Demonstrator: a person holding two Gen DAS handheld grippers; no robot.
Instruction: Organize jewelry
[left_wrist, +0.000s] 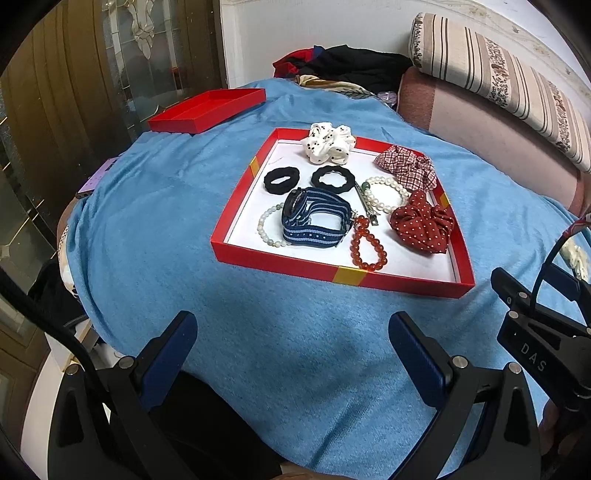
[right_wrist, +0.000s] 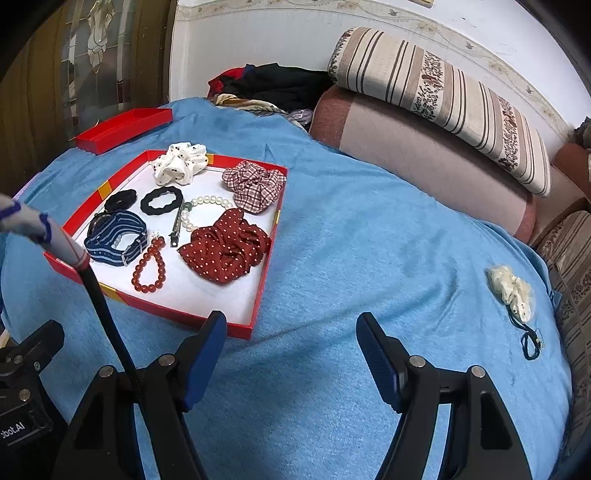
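A red box with a white floor lies on the blue blanket. It holds a white dotted scrunchie, a plaid scrunchie, a red dotted scrunchie, two black hair ties, a striped blue watch band, pearl bracelets, an orange bead bracelet and a hair clip. A cream scrunchie and a dark cord lie on the blanket at right. My left gripper and right gripper are open and empty, short of the box.
A red lid lies at the back left. Dark clothes are piled at the far edge. A striped cushion and a sofa arm stand on the right. A phone lies at the blanket's left edge.
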